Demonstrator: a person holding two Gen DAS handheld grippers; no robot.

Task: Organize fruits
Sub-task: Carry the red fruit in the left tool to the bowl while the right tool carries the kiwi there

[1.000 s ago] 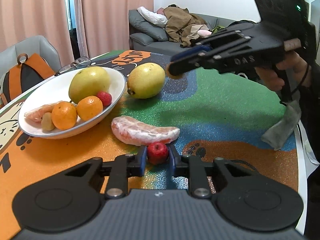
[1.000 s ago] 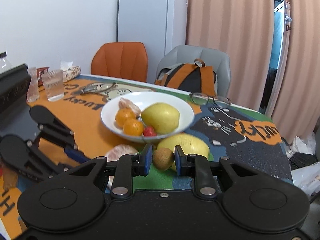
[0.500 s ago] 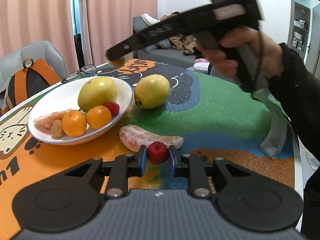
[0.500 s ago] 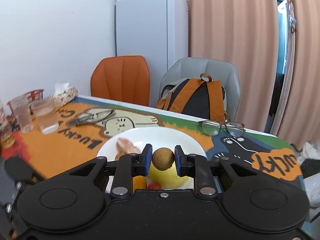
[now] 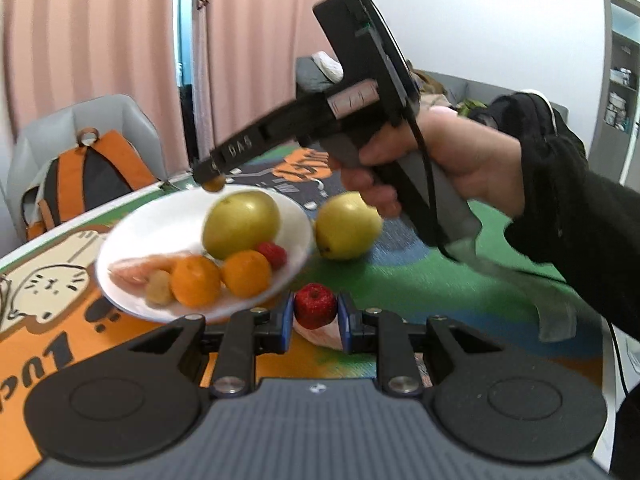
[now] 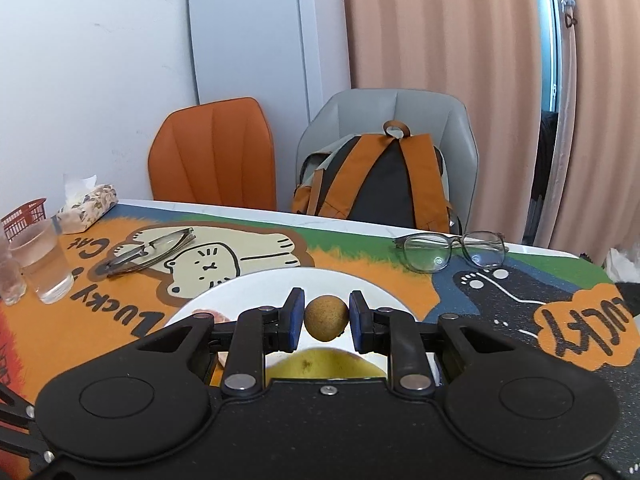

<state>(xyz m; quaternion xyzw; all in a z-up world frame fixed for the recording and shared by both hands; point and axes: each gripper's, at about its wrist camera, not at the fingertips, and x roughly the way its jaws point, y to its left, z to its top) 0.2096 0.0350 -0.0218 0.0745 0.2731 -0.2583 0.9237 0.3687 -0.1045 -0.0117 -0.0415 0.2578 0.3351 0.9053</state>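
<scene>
A white plate (image 5: 132,236) holds a yellow-green pear (image 5: 240,224), two oranges (image 5: 196,280), a small red fruit (image 5: 274,254), a pink citrus segment and a small tan fruit. My left gripper (image 5: 314,310) is shut on a red fruit (image 5: 315,305), just in front of the plate. My right gripper (image 6: 325,320) is shut on a small brown round fruit (image 6: 325,317) and holds it above the plate (image 6: 256,288); it also shows in the left wrist view (image 5: 212,182). A second pear (image 5: 346,226) lies right of the plate. A pink citrus segment (image 5: 320,336) lies under my left gripper.
Two pairs of glasses (image 6: 452,250) (image 6: 152,252) lie on the patterned mat. A glass of water (image 6: 40,260), a tissue pack (image 6: 86,204) and a red basket (image 6: 20,216) stand at the left. Chairs and an orange backpack (image 6: 380,180) stand behind the table.
My right gripper carried the brown fruit up and over the plate. My left gripper moved with the red fruit toward the plate's near edge.
</scene>
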